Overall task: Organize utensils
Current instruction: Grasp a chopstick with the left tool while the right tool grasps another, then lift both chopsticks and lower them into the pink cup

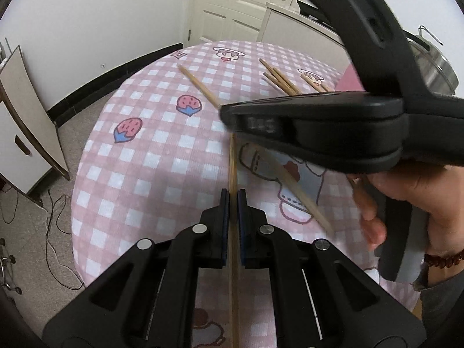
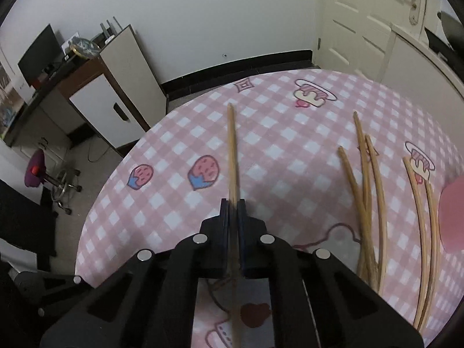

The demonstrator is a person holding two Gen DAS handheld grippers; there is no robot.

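Nearest in the left wrist view, the left gripper (image 1: 233, 203) has its jaws drawn in tight on a chopstick (image 1: 232, 165), which runs between the pads and straight away from the camera above the worktop (image 1: 139, 156) with its pink checked cloth. Just right of it, a second chopstick (image 1: 293, 185) slants across the cloth. Farther right, a hand (image 1: 411, 200) with a bead bracelet holds the black body of the right gripper (image 1: 229, 116), whose closed tip crosses the view from the right and meets the far end of the held chopstick. Beyond that tip another chopstick (image 1: 200, 87) continues toward the far left, though blur hides whether it is pinched there.

In the right wrist view, the right gripper (image 2: 233, 206) is likewise clamped shut around a chopstick (image 2: 232, 150) that points straight ahead over the cloth (image 2: 174, 191). To its right lies a loose bundle of chopsticks (image 2: 366, 191), crossing one another, and farther right a pair of chopsticks (image 2: 423, 232) lying side by side. A pink object (image 2: 452, 217), too blurred to identify, sits at the right edge. At the far side, beyond the worktop, stand a white door (image 2: 356, 17) and, at the left, a cabinet (image 2: 116, 98).
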